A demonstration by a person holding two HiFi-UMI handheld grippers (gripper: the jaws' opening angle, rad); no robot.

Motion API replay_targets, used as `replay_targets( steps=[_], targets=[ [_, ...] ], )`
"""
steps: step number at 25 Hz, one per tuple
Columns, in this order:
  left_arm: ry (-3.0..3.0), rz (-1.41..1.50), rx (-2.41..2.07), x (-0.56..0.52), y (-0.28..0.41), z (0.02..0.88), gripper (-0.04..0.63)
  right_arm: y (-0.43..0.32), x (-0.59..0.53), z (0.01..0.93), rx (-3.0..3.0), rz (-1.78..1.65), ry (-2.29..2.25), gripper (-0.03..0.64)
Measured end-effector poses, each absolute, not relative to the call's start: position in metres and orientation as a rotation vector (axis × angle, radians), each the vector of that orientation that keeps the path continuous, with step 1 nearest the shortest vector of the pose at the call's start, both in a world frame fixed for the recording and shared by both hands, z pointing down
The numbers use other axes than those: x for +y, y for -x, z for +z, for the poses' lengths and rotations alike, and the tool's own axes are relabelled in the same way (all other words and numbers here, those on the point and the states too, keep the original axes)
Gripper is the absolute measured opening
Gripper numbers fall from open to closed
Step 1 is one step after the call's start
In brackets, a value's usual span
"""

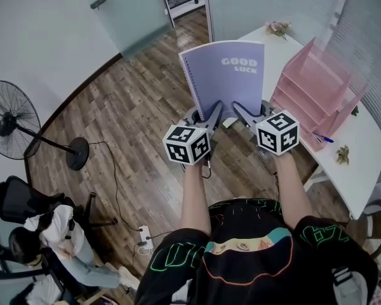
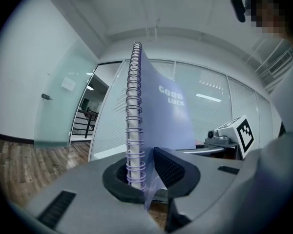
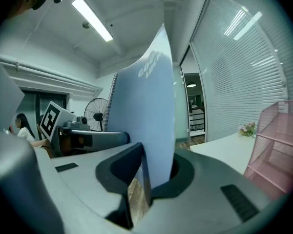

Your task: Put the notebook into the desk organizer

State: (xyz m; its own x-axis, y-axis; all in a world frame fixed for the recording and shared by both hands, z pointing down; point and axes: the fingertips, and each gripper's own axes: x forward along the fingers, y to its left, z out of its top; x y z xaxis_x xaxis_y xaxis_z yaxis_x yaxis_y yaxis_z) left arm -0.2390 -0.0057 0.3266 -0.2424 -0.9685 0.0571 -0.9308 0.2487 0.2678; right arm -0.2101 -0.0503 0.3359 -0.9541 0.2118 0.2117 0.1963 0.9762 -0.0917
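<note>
The left hand-held gripper (image 1: 209, 115) is nearly closed, pinching the spiral spine at the bottom of the notebook (image 1: 227, 75). Just beside it, the right hand-held gripper (image 1: 244, 114) is likewise clamped on the cover's lower edge. The notebook stands upright above both, held in the air over the floor. Beyond and to the right of the right hand-held gripper, the pink desk organizer (image 1: 314, 84) sits on the white tabletop (image 1: 365, 154), apart from the notebook. The pickup looks done; what is left is carrying it across and slotting it in.

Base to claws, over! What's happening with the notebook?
Both shut on the notebook: left claw at its spiral, right claw beside it. Upright in the air, not yet in the pink organizer. Nothing seen between them.
</note>
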Motion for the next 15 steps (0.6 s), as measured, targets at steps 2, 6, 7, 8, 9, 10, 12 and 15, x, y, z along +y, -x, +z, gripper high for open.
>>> replay_targets(
  steps=[2, 6, 7, 8, 9, 10, 12, 15],
  targets=[
    [-1.771, -0.265, -2.304, -0.01, 0.237, 0.333, 0.061, 0.208, -0.055, 0.342, -2.892, 0.117, 0.312, 0.054],
    [-1.737, -0.262, -2.284, -0.016, 0.239, 0.346, 0.061, 0.21, -0.061, 0.356, -2.865, 0.143, 0.321, 0.054],
    [-1.732, -0.263, -2.277, -0.018, 0.24, 0.349, 0.061, 0.211, -0.062, 0.359, -2.859, 0.15, 0.319, 0.054],
    [-1.731, -0.265, -2.27, -0.019, 0.241, 0.35, 0.061, 0.212, -0.064, 0.36, -2.855, 0.156, 0.313, 0.054],
    [-1.733, -0.266, -2.263, -0.021, 0.243, 0.351, 0.061, 0.214, -0.066, 0.361, -2.853, 0.161, 0.305, 0.054],
    [-1.736, -0.264, -2.254, -0.023, 0.245, 0.351, 0.061, 0.216, -0.067, 0.361, -2.851, 0.169, 0.297, 0.054],
    [-1.741, -0.256, -2.232, -0.026, 0.248, 0.354, 0.06, 0.218, -0.071, 0.364, -2.845, 0.192, 0.278, 0.054],
    [-1.737, -0.242, -2.185, -0.032, 0.251, 0.367, 0.06, 0.22, -0.075, 0.378, -2.824, 0.234, 0.24, 0.054]
  ],
)
